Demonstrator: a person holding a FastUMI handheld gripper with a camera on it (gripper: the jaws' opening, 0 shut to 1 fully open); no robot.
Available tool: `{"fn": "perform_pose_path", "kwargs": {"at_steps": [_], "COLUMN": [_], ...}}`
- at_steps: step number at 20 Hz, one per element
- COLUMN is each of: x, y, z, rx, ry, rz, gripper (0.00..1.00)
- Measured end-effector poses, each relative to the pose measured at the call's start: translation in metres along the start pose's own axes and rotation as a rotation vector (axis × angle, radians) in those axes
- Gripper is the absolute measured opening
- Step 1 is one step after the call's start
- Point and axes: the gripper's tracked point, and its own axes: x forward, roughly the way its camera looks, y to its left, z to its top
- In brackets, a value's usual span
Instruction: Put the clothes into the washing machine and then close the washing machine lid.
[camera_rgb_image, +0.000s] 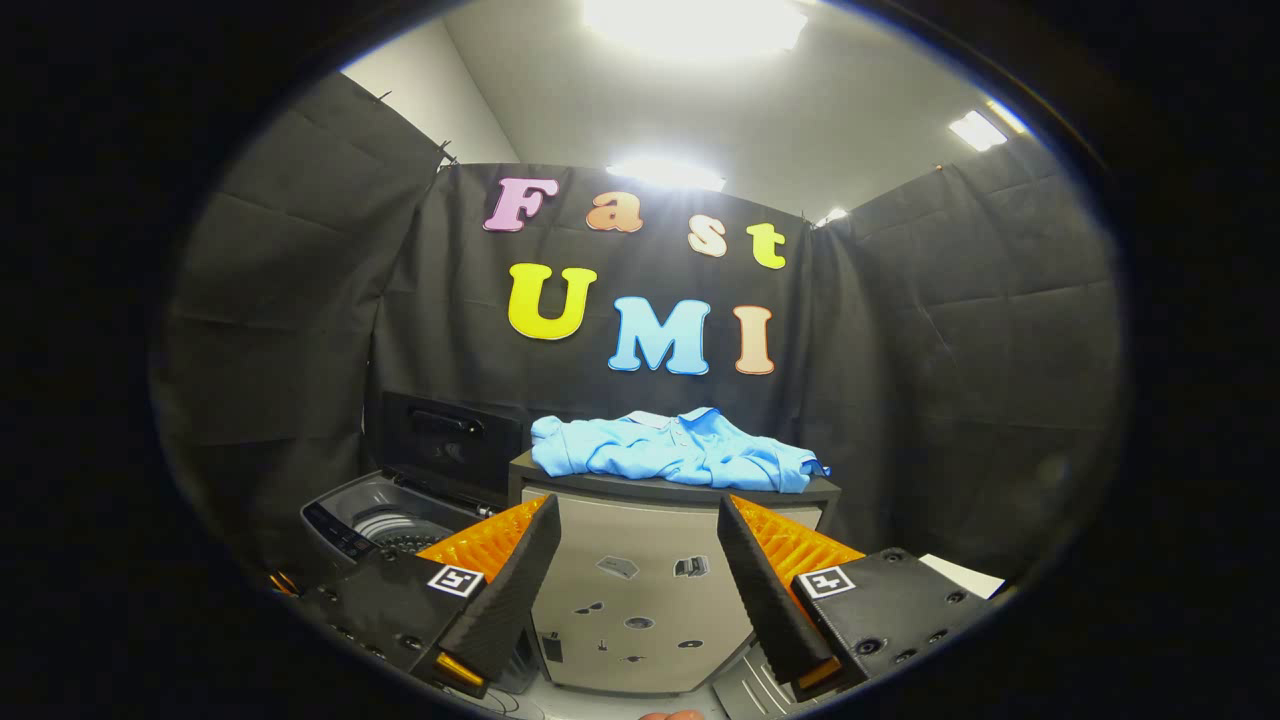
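Splayed fingers (637, 540) — shirt (675, 450) beyond

Around you hangs the black cloth wall (300, 300) of the booth, creased, filling the left, centre and right of the frame. Above it you see a pale ceiling (850, 90) with bright lamps (690, 25). At lower centre stands a light cabinet (640, 590) with a dark top.

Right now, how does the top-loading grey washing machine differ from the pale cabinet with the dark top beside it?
The grey washing machine sits lower, its dark lid raised and drum exposed; the pale cabinet stands taller, its top covered. The cabinet carries the crumpled light blue shirt; the machine shows no clothes. Both stand against the black cloth wall, beyond the open gripper, whose fingers hold nothing.
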Motion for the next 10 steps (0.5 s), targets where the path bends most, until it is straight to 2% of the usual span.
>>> {"fn": "perform_pose_path", "kwargs": {"at_steps": [10], "x": [0.021], "y": [0.010], "z": [0.046], "rx": [-0.037], "ry": [0.005], "rz": [-0.001], "gripper": [0.98]}}
